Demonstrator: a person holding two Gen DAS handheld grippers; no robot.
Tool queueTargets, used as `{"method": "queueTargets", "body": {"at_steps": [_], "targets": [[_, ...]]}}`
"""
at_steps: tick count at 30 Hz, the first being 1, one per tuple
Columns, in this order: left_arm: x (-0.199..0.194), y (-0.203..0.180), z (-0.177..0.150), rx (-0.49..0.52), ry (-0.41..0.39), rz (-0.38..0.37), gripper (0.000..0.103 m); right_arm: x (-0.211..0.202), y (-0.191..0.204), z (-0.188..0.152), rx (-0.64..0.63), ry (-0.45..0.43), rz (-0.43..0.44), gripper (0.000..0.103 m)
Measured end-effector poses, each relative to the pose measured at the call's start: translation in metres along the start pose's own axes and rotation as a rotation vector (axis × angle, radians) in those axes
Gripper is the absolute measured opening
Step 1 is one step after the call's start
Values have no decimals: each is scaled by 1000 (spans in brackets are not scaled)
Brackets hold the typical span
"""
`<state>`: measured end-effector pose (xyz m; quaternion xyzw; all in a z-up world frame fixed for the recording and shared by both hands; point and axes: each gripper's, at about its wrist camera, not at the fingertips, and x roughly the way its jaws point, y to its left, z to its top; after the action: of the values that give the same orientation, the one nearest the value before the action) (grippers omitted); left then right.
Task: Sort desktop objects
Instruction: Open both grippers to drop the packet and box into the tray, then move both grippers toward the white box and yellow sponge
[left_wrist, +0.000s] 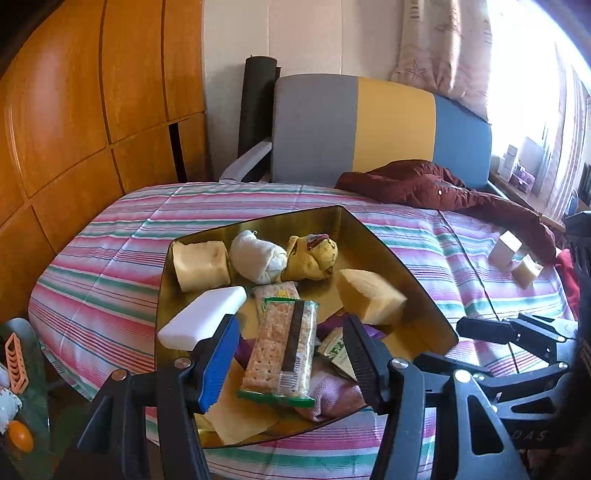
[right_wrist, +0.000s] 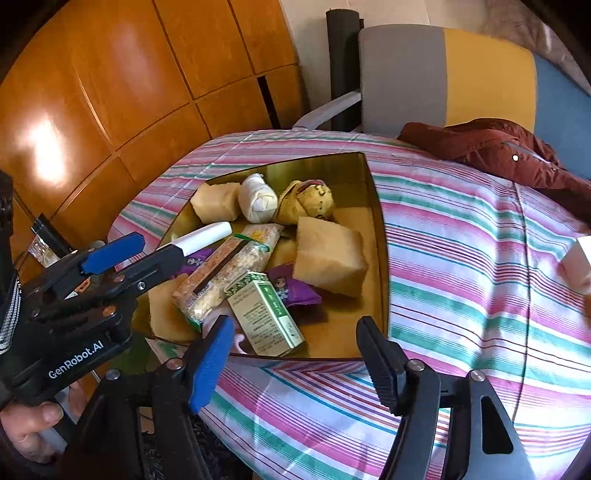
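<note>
Gold tray (right_wrist: 373, 206): cracker packet (left_wrist: 280, 339), green box (right_wrist: 264, 312), sponges, rolled socks. Left gripper (left_wrist: 290, 354) half-open, empty, over the packet. Right gripper (right_wrist: 295, 360) wide apart, empty, at the tray's near edge.

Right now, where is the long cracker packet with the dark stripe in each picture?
Left wrist view: the long cracker packet with the dark stripe lies low in the middle, between this gripper's fingers.
Right wrist view: the same packet lies left of centre, beside a green and white box.
Shared landmark: the gold metal tray that holds it.

Black-framed tongs (right_wrist: 295, 363) with one blue and one ribbed black pad, silver screws, white "GenRobot.AI" lettering.
</note>
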<state>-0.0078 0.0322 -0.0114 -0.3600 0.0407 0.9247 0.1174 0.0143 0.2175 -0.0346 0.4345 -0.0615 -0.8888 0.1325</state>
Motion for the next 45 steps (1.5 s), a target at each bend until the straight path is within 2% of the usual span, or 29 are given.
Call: {"method": "queueTargets", "body": {"at_steps": [13,25,32,45], "targets": [[1,-18,0,43,15,-1,59,-12,-22,-9,53,-16,-41,77],[3,-50,14,104,7,-58,59,-35,-61,-7,100,-47,-114,86],[6,-69,19,141,8,-92,59,-48,-91,-6,125,-51,-178,88],[16,-108,23,205,23,-152,59,-73,-171,-14,241,-33,-289,89]]}}
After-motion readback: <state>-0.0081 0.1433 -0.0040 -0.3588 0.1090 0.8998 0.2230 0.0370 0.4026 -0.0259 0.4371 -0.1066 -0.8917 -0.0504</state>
